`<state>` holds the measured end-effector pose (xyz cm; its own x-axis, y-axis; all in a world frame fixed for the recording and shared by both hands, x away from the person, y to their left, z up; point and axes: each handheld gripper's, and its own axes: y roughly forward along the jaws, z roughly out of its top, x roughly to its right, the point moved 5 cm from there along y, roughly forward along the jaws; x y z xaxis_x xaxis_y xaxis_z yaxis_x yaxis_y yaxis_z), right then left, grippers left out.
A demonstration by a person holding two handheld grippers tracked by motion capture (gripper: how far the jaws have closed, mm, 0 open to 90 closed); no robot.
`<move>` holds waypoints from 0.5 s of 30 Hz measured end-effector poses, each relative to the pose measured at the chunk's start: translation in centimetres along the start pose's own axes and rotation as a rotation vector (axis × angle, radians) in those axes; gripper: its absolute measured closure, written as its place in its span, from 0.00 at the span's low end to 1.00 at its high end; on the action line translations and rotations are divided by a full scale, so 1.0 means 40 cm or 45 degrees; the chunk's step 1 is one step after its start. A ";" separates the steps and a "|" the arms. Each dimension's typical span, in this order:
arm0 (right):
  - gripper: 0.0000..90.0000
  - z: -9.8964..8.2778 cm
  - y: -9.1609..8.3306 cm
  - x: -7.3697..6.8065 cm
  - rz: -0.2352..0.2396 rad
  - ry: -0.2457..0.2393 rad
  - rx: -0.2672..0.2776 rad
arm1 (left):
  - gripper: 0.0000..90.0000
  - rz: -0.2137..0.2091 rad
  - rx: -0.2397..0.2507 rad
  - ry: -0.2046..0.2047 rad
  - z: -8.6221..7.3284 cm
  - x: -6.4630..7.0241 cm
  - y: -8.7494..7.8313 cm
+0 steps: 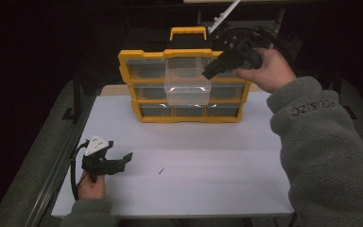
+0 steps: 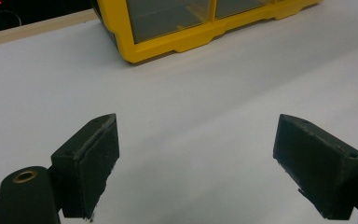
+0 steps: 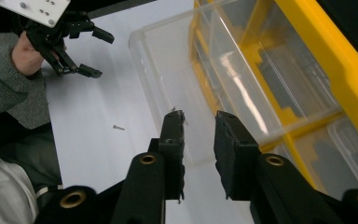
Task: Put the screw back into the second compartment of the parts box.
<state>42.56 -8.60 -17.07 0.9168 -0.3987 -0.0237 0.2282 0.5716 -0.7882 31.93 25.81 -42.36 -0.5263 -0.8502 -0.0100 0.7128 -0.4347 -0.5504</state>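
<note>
Looking along the right gripper (image 3: 199,122), a narrow gap is seen between its two black jaws, and nothing is pressed between the pads. The clear plastic drawer (image 3: 168,74) lies just beyond the jaw tips; whether a tip touches its rim cannot be told from the right gripper view. In the high view the right gripper (image 1: 210,72) is partly covered by the hand that carries it, and its tips sit at the drawer's upper right corner (image 1: 187,84).

The drawer is transparent, colourless and apparently empty, with a rounded rim. It stands pulled out of the middle column of the yellow organiser (image 1: 131,61), the rear end hidden inside the frame. The organiser's contents are hard to make out behind the dark, glossy drawer fronts. The black and yellow carrying handle on top is cut off by shadow in the high view.

A small dark object, possibly a screw (image 3: 118,127), is shown on the white table (image 1: 203,156) in the right gripper view; in the high view it is reduced to a thin mark (image 1: 161,170), well apart from both grippers.

The left gripper (image 2: 196,154) is held with its jaws wide apart above bare table, nothing between them. Ahead of it, the organiser's lower corner (image 2: 168,42) is cropped by the frame edge. The left gripper (image 1: 118,163) is seen in the high view near the table's near left edge, far from the drawer.
</note>
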 end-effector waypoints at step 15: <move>0.68 -0.184 -0.052 -0.030 -0.049 0.053 0.063 | 0.15 0.000 0.004 0.000 0.001 0.001 0.000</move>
<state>38.58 -14.59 -19.92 0.8928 -0.4500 -0.0207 0.2797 0.5899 -0.7575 31.95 25.77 -42.34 -0.5264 -0.8502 -0.0098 0.7140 -0.4358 -0.5480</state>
